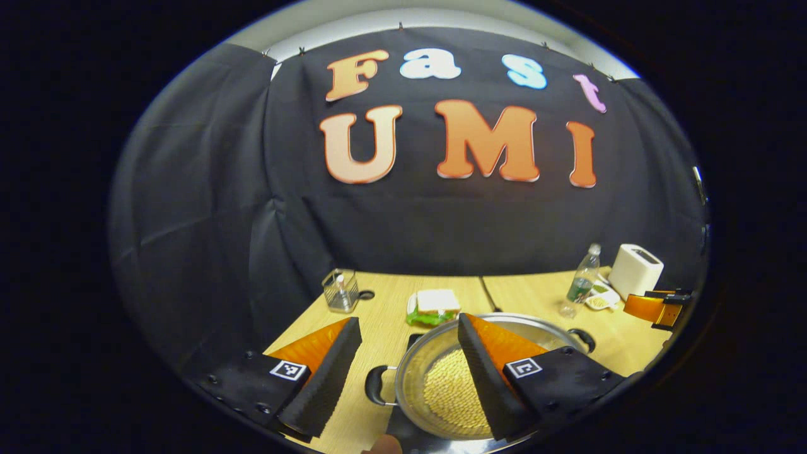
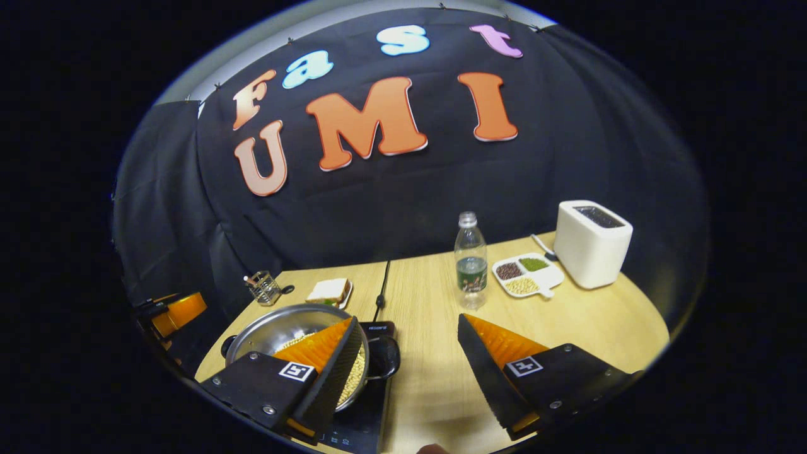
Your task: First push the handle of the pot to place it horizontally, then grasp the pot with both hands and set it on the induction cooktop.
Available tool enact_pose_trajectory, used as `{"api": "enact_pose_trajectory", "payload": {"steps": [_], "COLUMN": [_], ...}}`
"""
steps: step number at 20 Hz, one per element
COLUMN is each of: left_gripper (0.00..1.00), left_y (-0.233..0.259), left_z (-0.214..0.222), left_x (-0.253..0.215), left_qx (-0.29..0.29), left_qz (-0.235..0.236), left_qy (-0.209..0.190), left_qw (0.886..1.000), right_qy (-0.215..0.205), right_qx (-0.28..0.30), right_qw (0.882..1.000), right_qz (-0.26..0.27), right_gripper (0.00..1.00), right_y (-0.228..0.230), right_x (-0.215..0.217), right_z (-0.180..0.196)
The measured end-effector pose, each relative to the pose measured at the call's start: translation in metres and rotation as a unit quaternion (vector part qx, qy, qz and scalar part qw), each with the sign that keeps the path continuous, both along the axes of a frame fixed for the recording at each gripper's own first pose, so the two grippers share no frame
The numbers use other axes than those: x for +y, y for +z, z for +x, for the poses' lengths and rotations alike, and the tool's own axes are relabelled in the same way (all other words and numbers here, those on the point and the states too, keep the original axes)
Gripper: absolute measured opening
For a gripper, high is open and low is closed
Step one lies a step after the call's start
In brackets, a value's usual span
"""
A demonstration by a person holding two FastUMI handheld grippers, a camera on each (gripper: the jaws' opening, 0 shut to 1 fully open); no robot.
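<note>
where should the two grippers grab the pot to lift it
By its two loop handles: the pot sits on the induction cooktop, one handle pointing left, the other right. Bring each gripper in from its own side, fingers closing over the loop.

The left gripper (image 1: 410, 359) hangs low over the wooden worktop (image 1: 384, 328) with its jaws spread wide, holding nothing. The steel pot (image 1: 441, 378), filled with pale beans (image 1: 451, 397), sits below; its near black loop handle (image 1: 377, 384) lies between the jaws, the far handle (image 1: 583, 339) beyond the right jaw. Behind the pot a sandwich (image 1: 436, 302) rests on a plate. A wire holder (image 1: 340, 291) stands at the back left. To the right stand a water bottle (image 1: 583, 280), a small dish (image 1: 602, 301) and a white toaster (image 1: 635, 271). The right gripper (image 1: 659, 309) shows at the right edge.
</note>
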State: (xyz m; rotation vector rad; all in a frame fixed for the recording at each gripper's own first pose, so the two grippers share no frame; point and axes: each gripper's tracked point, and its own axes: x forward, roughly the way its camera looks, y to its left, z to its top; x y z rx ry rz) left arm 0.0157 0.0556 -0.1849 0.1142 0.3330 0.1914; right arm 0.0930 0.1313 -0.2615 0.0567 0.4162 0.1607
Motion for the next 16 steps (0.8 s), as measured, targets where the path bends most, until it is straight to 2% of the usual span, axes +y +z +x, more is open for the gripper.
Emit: {"api": "enact_pose_trajectory", "payload": {"steps": [3, 9, 11, 13, 16], "left_gripper": [1.00, 1.00, 1.00, 1.00, 0.99], "left_y": [0.049, 0.138, 0.157, 0.185, 0.219], "left_z": [0.006, -0.009, -0.017, -0.023, -0.036], "left_x": [-0.033, -0.097, -0.112, -0.119, -0.124], "left_qx": [-0.048, -0.127, -0.139, -0.163, -0.203], "left_qz": [0.005, -0.019, -0.036, -0.045, -0.037], "left_qy": [-0.025, -0.085, -0.097, -0.103, -0.105], "left_qw": [0.999, 0.988, 0.985, 0.980, 0.973], "right_qy": [-0.006, -0.016, -0.036, -0.052, -0.050], "right_qx": [-0.057, -0.146, -0.165, -0.203, -0.224], "right_qw": [0.998, 0.989, 0.985, 0.975, 0.970], "right_qz": [-0.013, 0.008, -0.033, -0.073, -0.081], "right_gripper": [0.95, 0.94, 0.95, 0.95, 0.95], "right_y": [0.059, 0.163, 0.181, 0.209, 0.238], "right_x": [-0.035, -0.091, -0.120, -0.143, -0.150], "right_z": [-0.011, -0.046, -0.058, -0.062, -0.076]}}
